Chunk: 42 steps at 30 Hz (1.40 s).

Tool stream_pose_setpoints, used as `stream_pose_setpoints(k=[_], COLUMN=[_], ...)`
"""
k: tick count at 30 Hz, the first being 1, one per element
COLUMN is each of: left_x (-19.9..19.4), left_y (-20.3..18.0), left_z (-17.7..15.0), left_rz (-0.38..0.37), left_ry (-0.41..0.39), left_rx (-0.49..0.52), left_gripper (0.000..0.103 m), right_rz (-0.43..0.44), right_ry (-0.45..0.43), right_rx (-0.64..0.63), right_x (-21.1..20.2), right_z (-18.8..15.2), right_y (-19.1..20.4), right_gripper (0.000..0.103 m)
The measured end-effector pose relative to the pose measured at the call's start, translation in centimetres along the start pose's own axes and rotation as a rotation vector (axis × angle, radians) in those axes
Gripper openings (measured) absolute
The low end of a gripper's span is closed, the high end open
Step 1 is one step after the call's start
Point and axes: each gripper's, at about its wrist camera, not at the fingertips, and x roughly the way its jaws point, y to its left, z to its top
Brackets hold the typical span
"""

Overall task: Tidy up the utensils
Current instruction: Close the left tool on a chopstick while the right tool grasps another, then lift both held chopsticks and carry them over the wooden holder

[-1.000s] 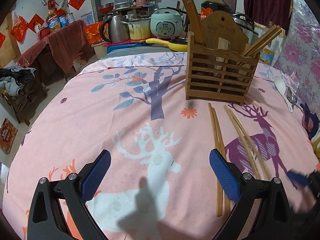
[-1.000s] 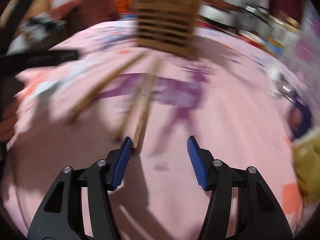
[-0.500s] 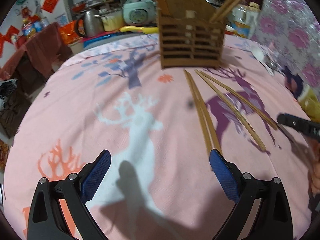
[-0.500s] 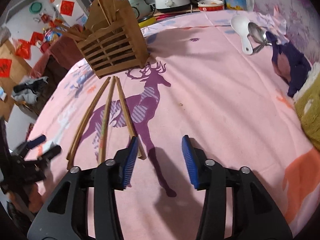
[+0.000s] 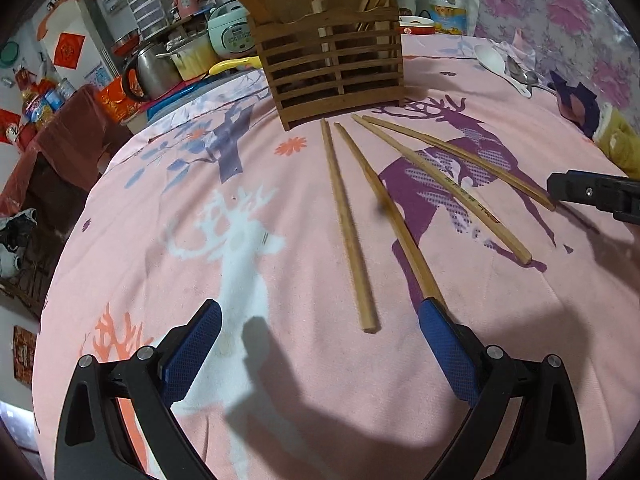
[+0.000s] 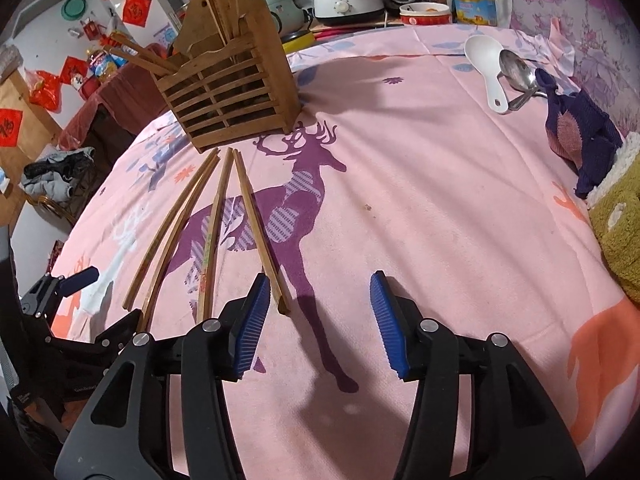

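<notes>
Four loose chopsticks (image 5: 348, 224) lie fanned on the pink deer-print cloth (image 5: 200, 200), their far tips close to the front of the slatted wooden holder (image 5: 332, 68), which already has more chopsticks standing in it. Left gripper (image 5: 320, 344) hovers at their near ends, fingers spread wide and empty. Right gripper (image 6: 316, 320) has its fingers parting, nothing between them, one chopstick's end just beside its left finger. White spoon (image 6: 486, 64) and metal spoon (image 6: 516, 72) lie well right of the holder.
</notes>
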Motion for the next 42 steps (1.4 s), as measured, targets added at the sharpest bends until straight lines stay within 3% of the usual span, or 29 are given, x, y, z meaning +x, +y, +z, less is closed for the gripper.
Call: stream_pose_setpoints(k=[1,3,4,5,6,13,14,16,18,20,32,36,42], left_x=[0.1,0.1,0.2,0.2,0.3,0.0,0.0,0.1,0.2,0.2,0.1,-1.3,-4.8], left_y=[0.7,2.2,2.7,3.3,3.5,0.4,0.5,1.2,1.6,1.5,1.4,1.8,3.2], left_z=[0.0,0.1,0.1,0.1,0.1,0.2,0.2,0.3,0.3,0.4,0.4,0.5,1.3], left_rz=[0.006,-0.015,-0.025,-0.033,-0.036,0.047,0.041,-0.006,-0.06,-0.068,-0.085,-0.09,-0.091], left_ry=[0.002,0.011,0.014,0.016,0.017,-0.026,-0.025,-0.018,-0.01,-0.01,-0.009,-0.068,-0.139], left_rx=[-0.029,-0.088,-0.109,-0.133,-0.142,-0.007,-0.011,-0.046,-0.065,-0.062,-0.06,-0.075,-0.13], left_gripper=[0.093,0.065,0.058,0.043,0.036,0.026,0.026,0.024,0.006,0.006,0.005,0.005,0.005], right_rz=[-0.002,-0.007,-0.008,-0.009,-0.011,-0.02,-0.027,-0.05,-0.079,-0.057,-0.044,-0.038,-0.009], right_ry=[-0.002,-0.005,-0.006,-0.008,-0.01,-0.01,-0.007,0.008,0.01,0.016,0.021,0.012,-0.127], right_rx=[-0.003,-0.008,-0.011,-0.014,-0.02,-0.115,-0.132,-0.178,-0.21,-0.215,-0.22,-0.218,-0.194], right_x=[0.0,0.0,0.0,-0.1,-0.1,-0.1,0.0,0.5,0.7,0.7,0.6,0.5,-2.7], right_z=[0.0,0.0,0.0,0.0,0.0,-0.6,-0.7,-1.1,-1.3,-1.3,-1.4,-1.4,-0.5], right_y=[0.0,0.0,0.1,0.1,0.2,1.9,2.2,2.9,3.4,3.3,3.4,3.5,3.4], right_gripper=[0.052,0.052,0.052,0.052,0.052,0.051,0.05,0.04,0.031,0.009,0.007,0.007,0.006])
